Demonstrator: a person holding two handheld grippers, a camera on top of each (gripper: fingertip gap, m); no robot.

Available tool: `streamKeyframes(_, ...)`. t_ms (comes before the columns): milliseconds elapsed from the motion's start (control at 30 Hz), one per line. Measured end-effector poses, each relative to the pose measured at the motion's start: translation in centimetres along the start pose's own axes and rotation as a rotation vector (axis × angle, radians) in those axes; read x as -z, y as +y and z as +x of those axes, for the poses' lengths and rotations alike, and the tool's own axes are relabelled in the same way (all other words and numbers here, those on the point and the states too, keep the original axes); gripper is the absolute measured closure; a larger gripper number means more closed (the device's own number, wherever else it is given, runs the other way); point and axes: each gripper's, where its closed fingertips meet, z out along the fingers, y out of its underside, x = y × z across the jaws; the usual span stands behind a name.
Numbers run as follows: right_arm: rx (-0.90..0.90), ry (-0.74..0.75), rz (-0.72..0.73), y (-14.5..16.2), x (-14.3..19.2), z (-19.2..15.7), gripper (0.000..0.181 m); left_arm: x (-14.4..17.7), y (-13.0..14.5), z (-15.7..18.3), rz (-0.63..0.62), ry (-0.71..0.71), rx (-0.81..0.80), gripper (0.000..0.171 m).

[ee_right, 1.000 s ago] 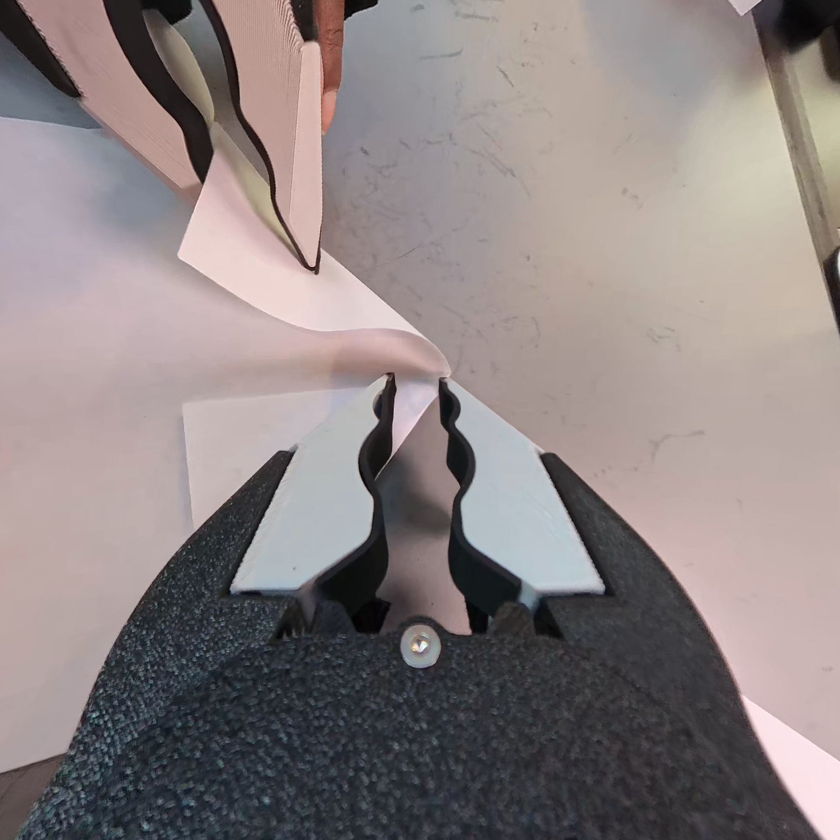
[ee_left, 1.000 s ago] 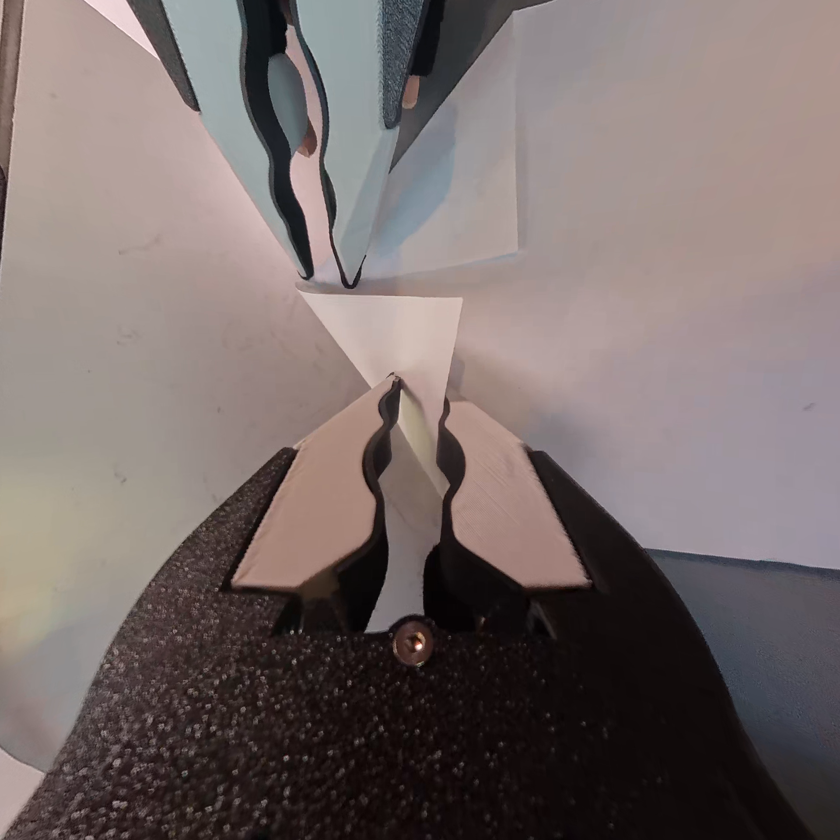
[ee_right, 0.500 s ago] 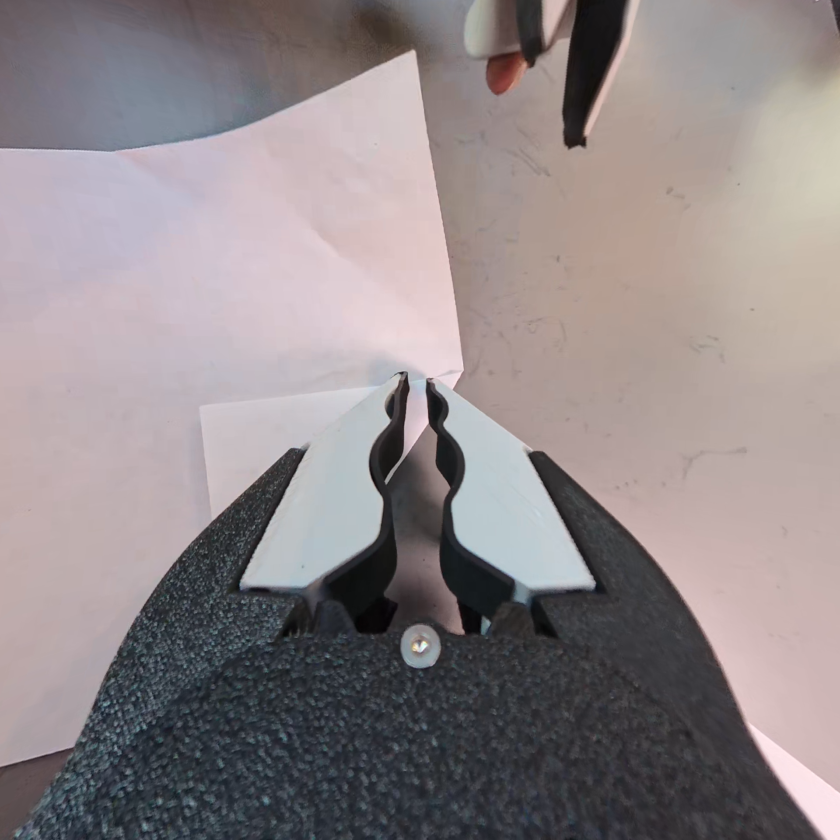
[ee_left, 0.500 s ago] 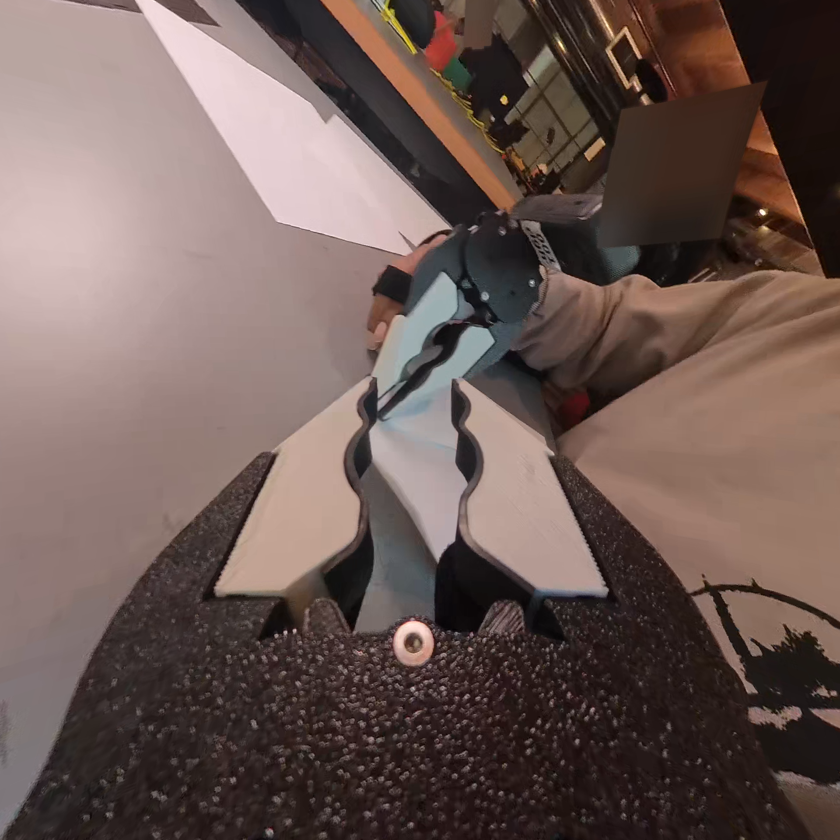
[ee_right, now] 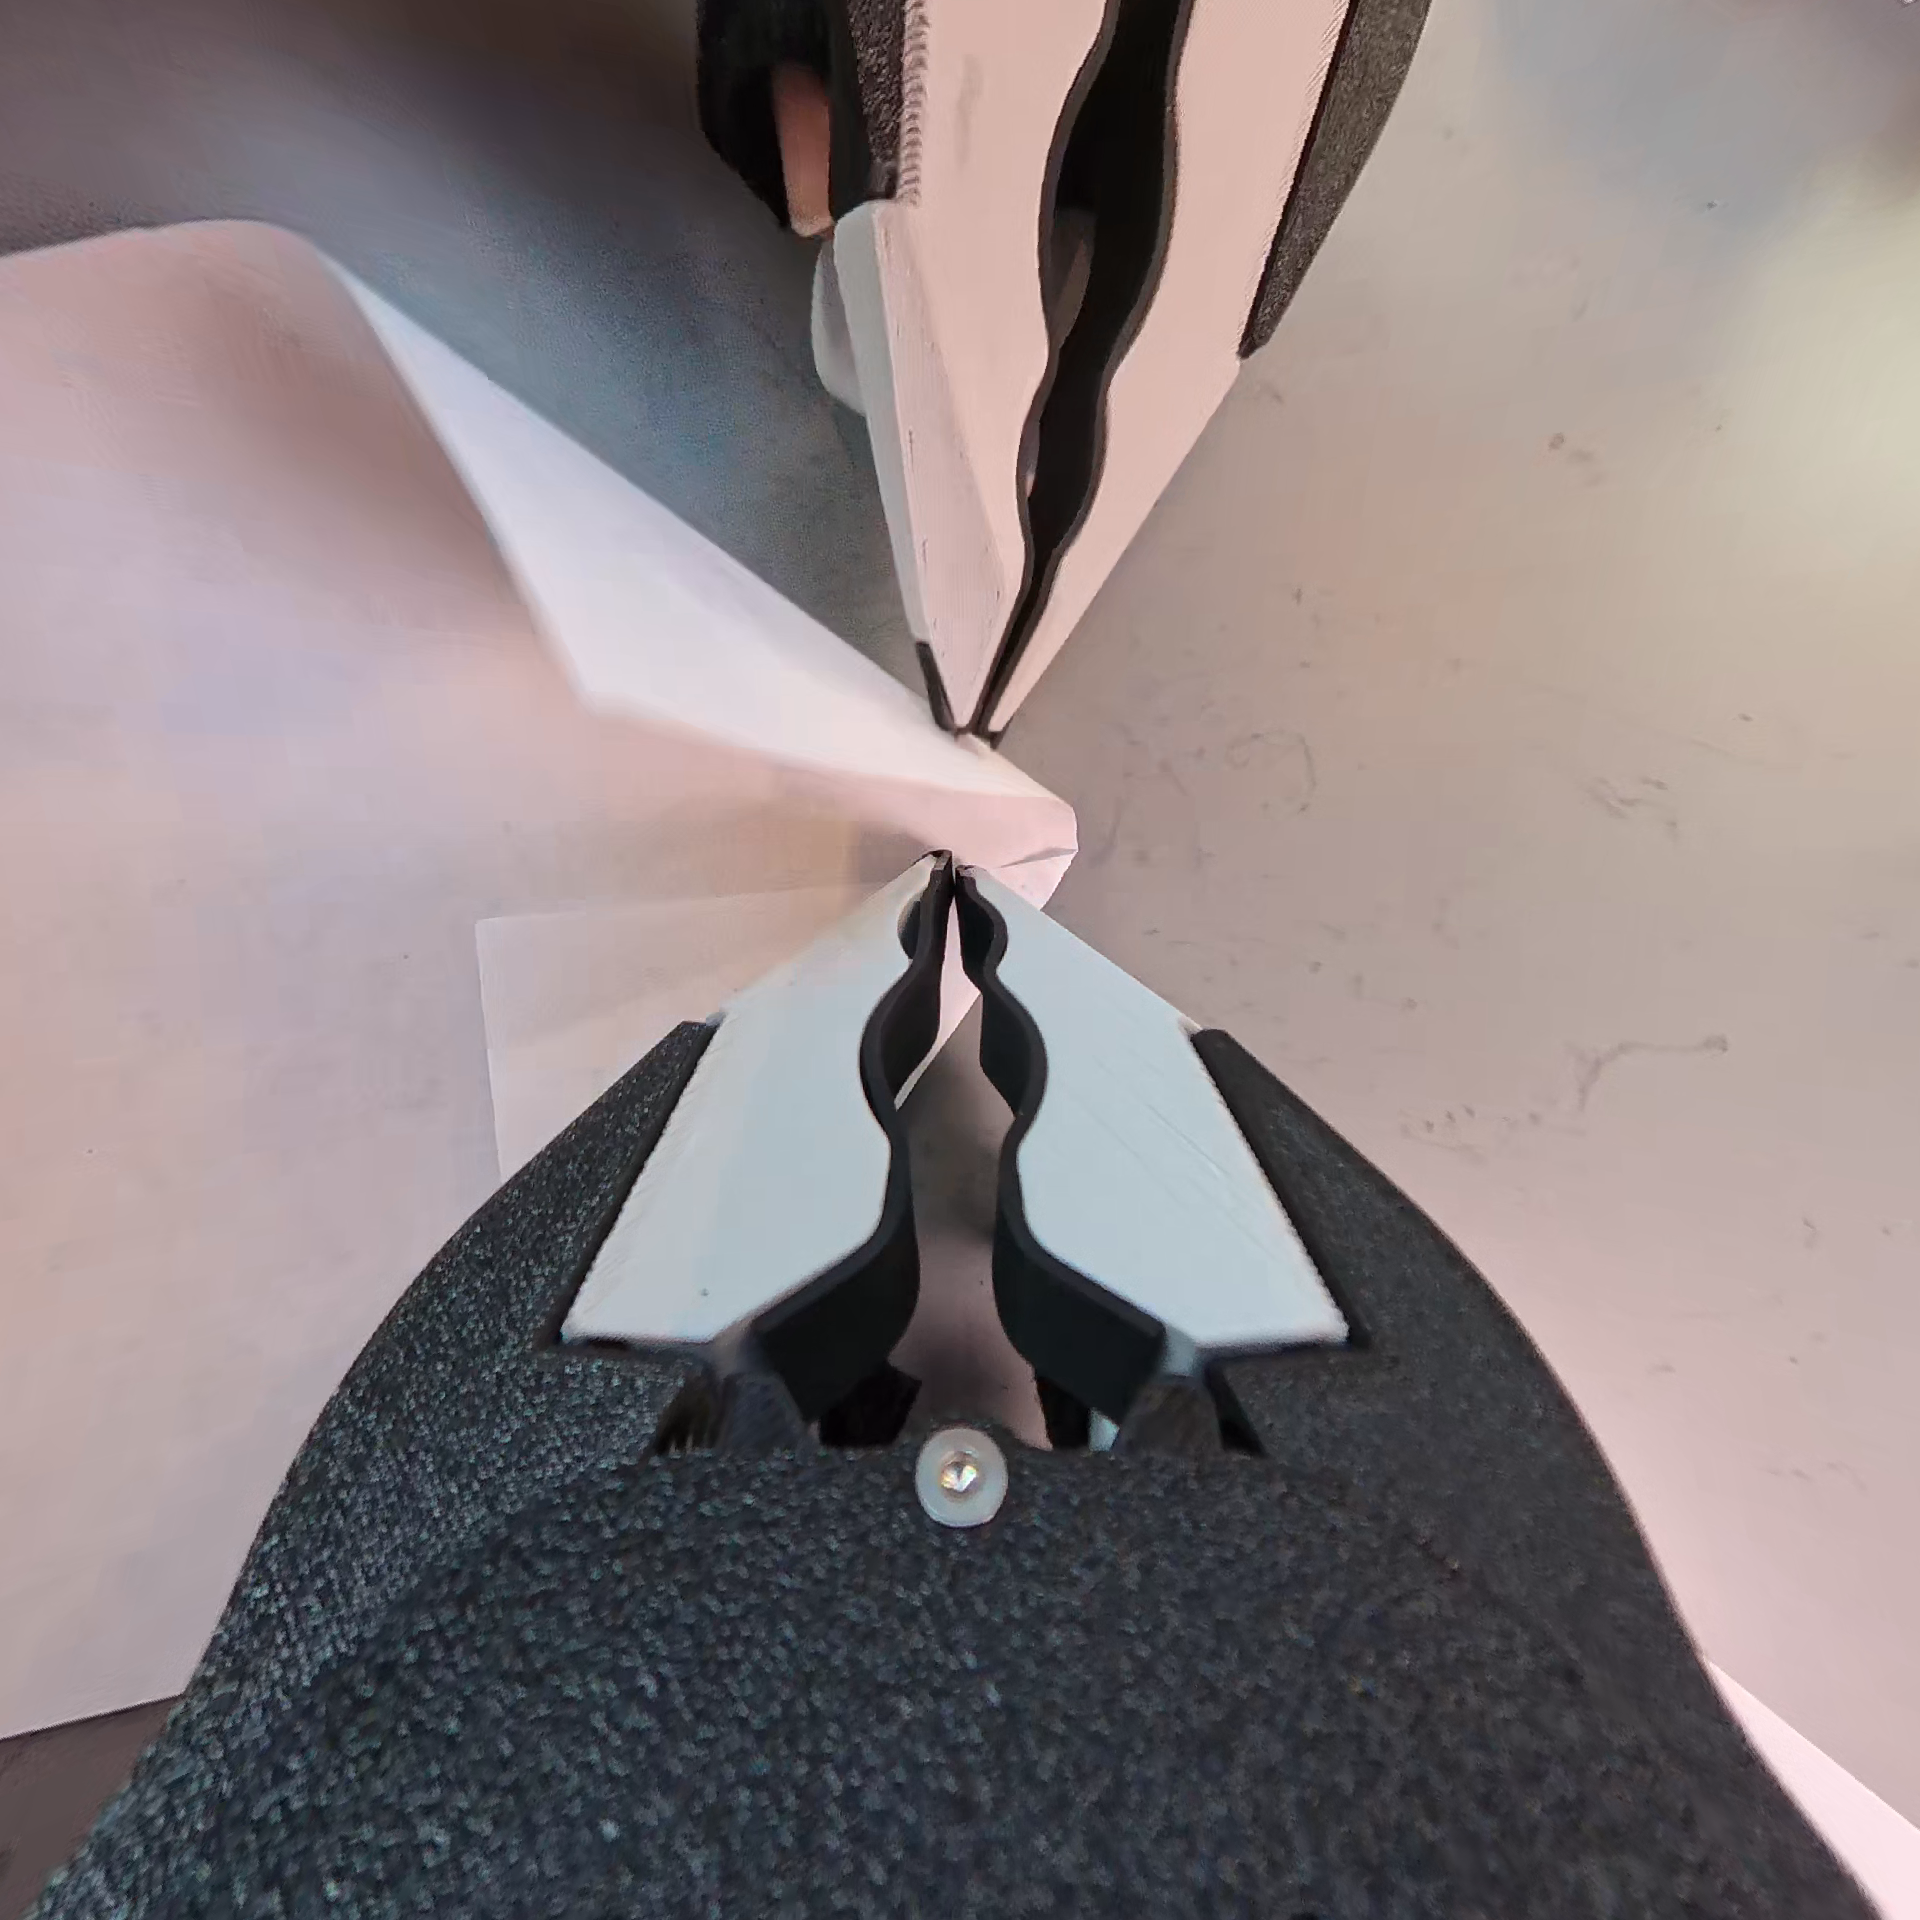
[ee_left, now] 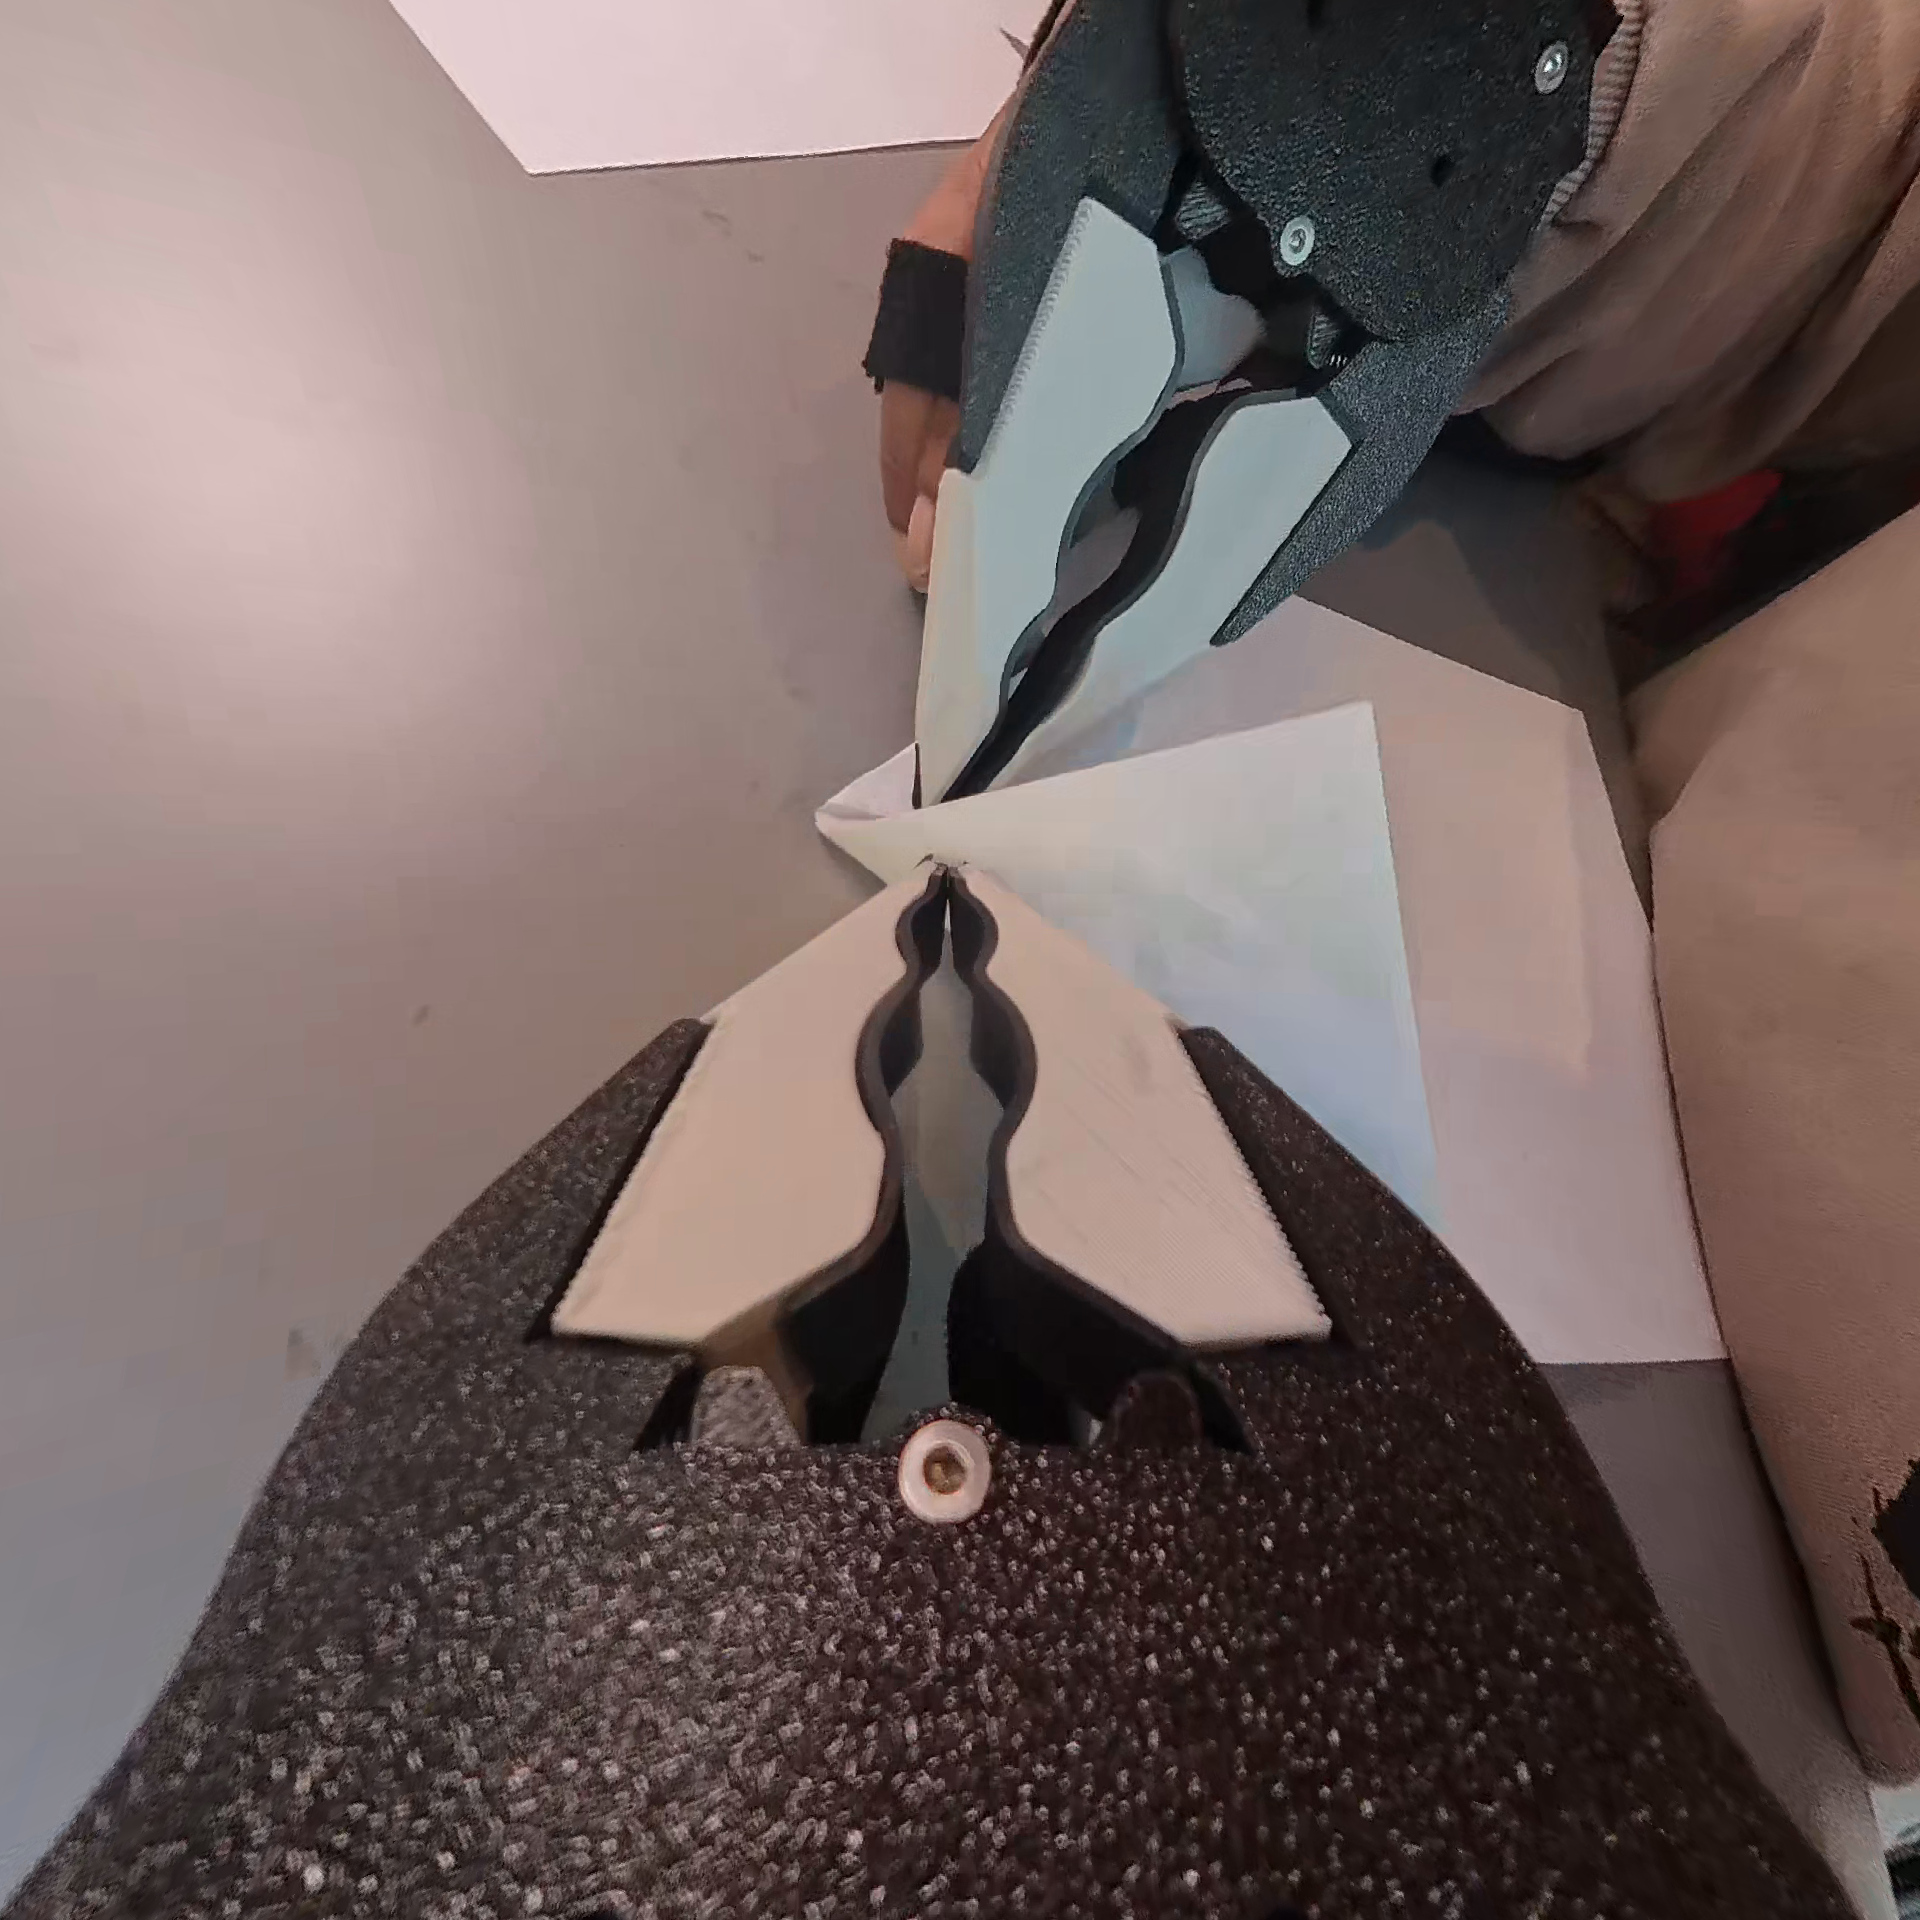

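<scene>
A white sheet of paper (ee_left: 1164,904) lies on the grey table with one corner folded up and over; it also shows in the right wrist view (ee_right: 665,623). My left gripper (ee_left: 945,878) is shut on the paper's raised fold. My right gripper (ee_right: 954,868) is shut on the same fold from the opposite side. The two pairs of tips nearly meet. The right gripper shows in the left wrist view (ee_left: 930,800), the left gripper in the right wrist view (ee_right: 971,727). The pinched spot itself is hidden by the fingers.
A second white sheet (ee_left: 727,83) lies farther off on the grey table (ee_left: 364,623). A person's beige sleeve (ee_left: 1714,291) and body fill the right side. The scuffed tabletop (ee_right: 1507,727) lies to the right of the paper. Less than 4 cm separates the two grippers' tips.
The left gripper, open and away from the fold half a second ago, has come back and shut on the paper beside the right gripper. The right gripper's tips have closed fully.
</scene>
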Motion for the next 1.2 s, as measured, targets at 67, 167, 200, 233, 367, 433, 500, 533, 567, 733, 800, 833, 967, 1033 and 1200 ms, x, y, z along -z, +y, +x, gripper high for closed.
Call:
streamKeyframes(67, 0.001, 0.004, -0.002, 0.0, 0.0, 0.0, 0.181, -0.7, -0.1, 0.2, -0.012, -0.025, -0.052, 0.171)
streamKeyframes(167, 0.002, 0.012, -0.001, 0.0, 0.0, 0.1, 0.181, -1.4, 0.7, 0.3, -0.086, -0.072, -0.150, 0.171)
streamKeyframes(200, -0.003, 0.013, 0.002, 0.0, 0.0, 0.1, 0.180, -1.5, 0.8, 0.4, -0.096, -0.085, -0.176, 0.171)
streamKeyframes(233, -0.009, 0.010, 0.006, 0.0, 0.0, 0.2, 0.179, -1.6, 0.9, 0.4, -0.105, -0.095, -0.195, 0.171)
streamKeyframes(367, -0.028, 0.006, 0.013, 0.0, 0.0, 0.4, 0.175, -1.8, 1.2, 0.8, -0.119, -0.073, -0.221, 0.171)
streamKeyframes(433, -0.030, 0.004, 0.013, 0.0, 0.0, 0.4, 0.174, -1.9, 1.3, 1.1, -0.114, -0.050, -0.223, 0.171)
streamKeyframes(500, -0.023, 0.004, 0.008, 0.0, 0.0, 0.4, 0.174, -1.9, 1.5, 1.2, -0.117, -0.042, -0.224, 0.171)
streamKeyframes(533, -0.021, 0.002, 0.004, 0.0, 0.0, 0.5, 0.173, -1.9, 1.6, 1.3, -0.117, -0.033, -0.226, 0.171)
streamKeyframes(567, -0.022, -0.002, 0.001, 0.0, 0.0, 0.5, 0.172, -1.9, 1.7, 1.5, -0.120, -0.020, -0.229, 0.171)
streamKeyframes(733, -0.046, -0.066, -0.004, 0.1, 0.0, 0.6, 0.170, -1.7, 2.3, 2.1, -0.153, 0.041, -0.280, 0.171)
streamKeyframes(800, -0.014, -0.076, -0.009, 0.0, 0.0, 0.6, 0.169, -1.7, 2.7, 2.7, -0.177, 0.079, -0.308, 0.171)
streamKeyframes(833, 0.005, -0.083, -0.012, 0.0, 0.0, 0.7, 0.168, -1.6, 2.8, 2.8, -0.185, 0.090, -0.324, 0.171)
streamKeyframes(967, 0.074, -0.119, -0.023, -0.1, -0.1, 0.8, 0.165, -1.6, 3.2, 3.1, -0.217, 0.140, -0.371, 0.171)
streamKeyframes(1033, 0.083, -0.140, -0.024, -0.1, -0.1, 0.9, 0.163, -1.4, 3.3, 3.1, -0.232, 0.168, -0.387, 0.171)
streamKeyframes(1200, 0.105, -0.156, -0.017, -0.2, -0.2, 0.9, 0.161, -1.4, 3.3, 3.2, -0.264, 0.208, -0.429, 0.171)
